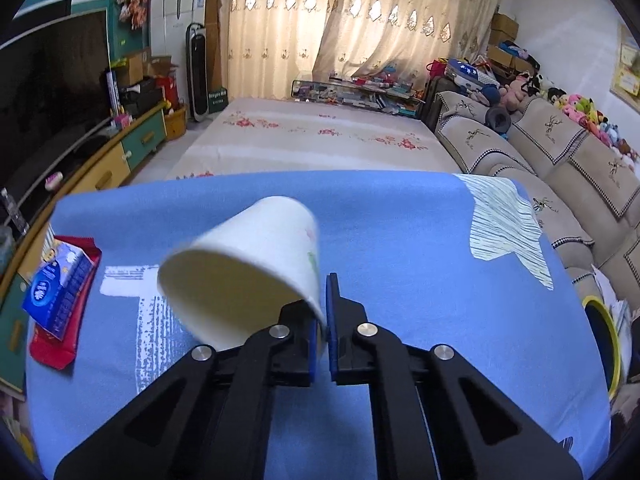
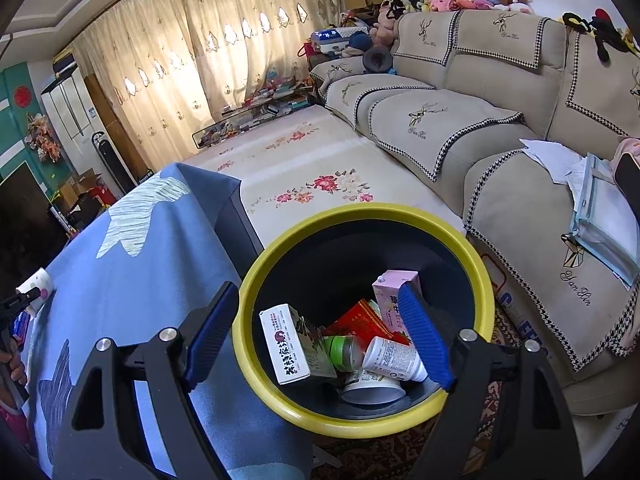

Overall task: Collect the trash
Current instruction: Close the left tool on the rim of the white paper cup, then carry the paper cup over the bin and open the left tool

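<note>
Paper cup pinched over a blue-clothed table in a cluttered living room; trash bin waits beside it.

A blue tablecloth [image 1: 400, 260] with pale patches covers the table, which stands on a floral rug [image 1: 320, 136] between a beige sofa [image 2: 500, 120] topped with plush toys and a green-and-yellow TV cabinet [image 1: 132, 148], with cream curtains [image 1: 320, 28] behind. The left gripper [image 1: 323, 320] is clamped on the rim of a white paper cup [image 1: 244, 264], lifted and tilted, its long axis slanting up and away, mouth toward the camera, base pointing at the curtains. A blue carton [image 1: 56, 284] lies on a red packet [image 1: 60, 320] at the cloth's left edge. The right gripper [image 2: 320, 336], jaws spread wide and holding nothing, hangs over the yellow-rimmed bin [image 2: 256, 264] holding boxes, bottles and a yogurt pot.
</note>
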The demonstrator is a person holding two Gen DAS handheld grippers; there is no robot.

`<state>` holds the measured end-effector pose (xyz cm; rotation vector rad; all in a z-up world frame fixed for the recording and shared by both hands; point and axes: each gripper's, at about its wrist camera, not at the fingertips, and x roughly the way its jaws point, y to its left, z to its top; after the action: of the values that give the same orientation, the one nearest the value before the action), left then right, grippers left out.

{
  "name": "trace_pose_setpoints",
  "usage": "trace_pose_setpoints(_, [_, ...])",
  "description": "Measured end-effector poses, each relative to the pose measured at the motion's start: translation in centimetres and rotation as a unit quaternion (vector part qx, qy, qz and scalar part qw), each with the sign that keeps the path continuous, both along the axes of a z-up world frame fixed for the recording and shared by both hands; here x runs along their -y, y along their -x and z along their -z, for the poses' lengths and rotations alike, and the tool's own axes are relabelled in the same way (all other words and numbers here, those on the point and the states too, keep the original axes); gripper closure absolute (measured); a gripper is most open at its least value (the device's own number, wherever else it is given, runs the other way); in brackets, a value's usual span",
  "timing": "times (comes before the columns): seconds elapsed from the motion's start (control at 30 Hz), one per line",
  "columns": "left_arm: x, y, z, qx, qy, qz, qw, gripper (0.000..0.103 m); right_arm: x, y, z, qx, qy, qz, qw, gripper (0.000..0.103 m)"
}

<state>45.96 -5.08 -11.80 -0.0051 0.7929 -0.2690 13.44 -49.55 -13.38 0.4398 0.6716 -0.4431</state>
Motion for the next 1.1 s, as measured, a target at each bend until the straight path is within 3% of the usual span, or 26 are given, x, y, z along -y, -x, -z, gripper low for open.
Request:
trace_pose_setpoints(0.2, [2.2, 3.0, -2.2, 0.028, -0.016, 0.016, 0.9993, 0.100, 0.3, 1.1, -0.7, 0.014, -0.003, 0.002, 1.000, 0.026])
trace_pose_setpoints(0.4, [7.3, 8.5, -5.4, 0.058, -0.026, 0.077, 0.9951, 0.100, 1.0, 2.4, -1.8, 0.025, 0.004, -0.003, 1.000, 0.026])
trace_pose_setpoints(0.53, [12.9, 12.2, -6.8, 0.055, -0.016, 0.137, 0.9889, 0.100, 1.2, 3.2, -2.2, 0.022, 0.022, -0.016, 0.999, 0.026])
trace_pose_setpoints(0.7, [21.1, 16.5, -7.0, 0.031, 0.000, 0.229, 0.9730, 0.100, 2.5, 4.7, -2.1, 0.018, 0.029, -0.014, 0.999, 0.025])
trace_pose_setpoints(0.8, [26.8, 19.1, -6.4, 0.022, -0.004, 0.288, 0.9575, 0.100, 3.7, 6.0, -1.8, 0.019, 0.024, -0.007, 1.000, 0.025])
trace_pose_setpoints(1.1, [40.1, 23.2, -2.4, -0.044, -0.027, 0.382, 0.9226, 0.100, 8.1, 10.4, -0.9, 0.024, 0.007, 0.038, 0.999, 0.025])
